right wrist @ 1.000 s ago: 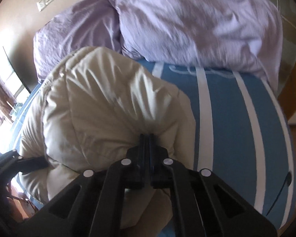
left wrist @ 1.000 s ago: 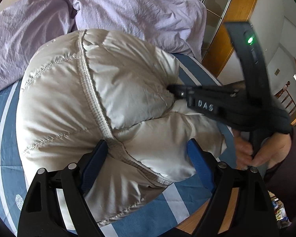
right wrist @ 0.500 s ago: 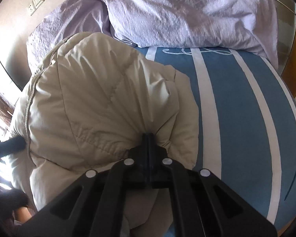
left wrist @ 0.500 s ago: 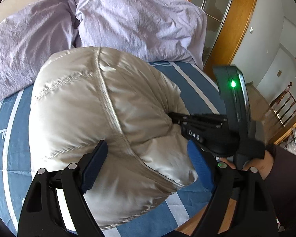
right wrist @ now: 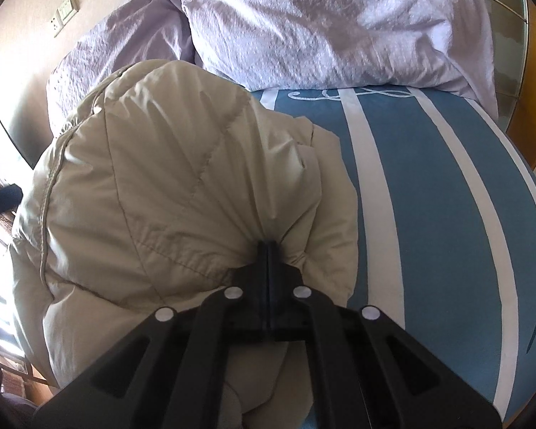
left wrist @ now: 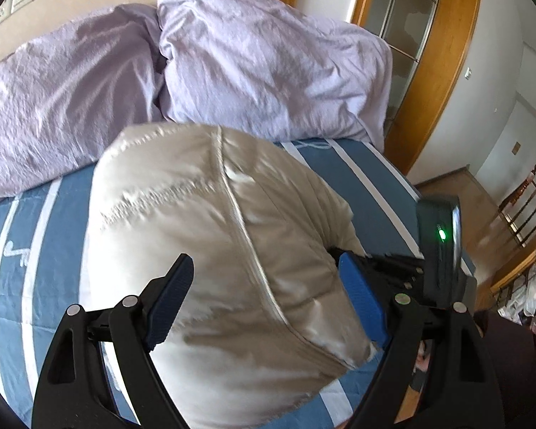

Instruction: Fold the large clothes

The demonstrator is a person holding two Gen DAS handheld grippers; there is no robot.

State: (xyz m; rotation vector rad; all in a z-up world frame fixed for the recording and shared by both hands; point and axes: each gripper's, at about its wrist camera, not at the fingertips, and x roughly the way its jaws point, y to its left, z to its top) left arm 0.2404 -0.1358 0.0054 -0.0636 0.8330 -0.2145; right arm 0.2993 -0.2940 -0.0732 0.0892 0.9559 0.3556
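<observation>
Fold stage: late, jacket bundled
Puffer jacket [left wrist: 225, 250] lies compactly bundled on bed [right wrist: 428, 196]; right gripper [right wrist: 268, 250] clamped on its fabric; left gripper [left wrist: 268, 304] spread apart; placement remains.

Each fisheye camera sits just behind its own tongs and looks forward along them, down over the bed toward its head. Both views are very near the puffy beige quilted jacket [left wrist: 228, 250], which fills their middles. They share that jacket [right wrist: 168, 193], the blue white-striped bedspread [left wrist: 14, 271] and the two crumpled lilac pillows [right wrist: 325, 25].
</observation>
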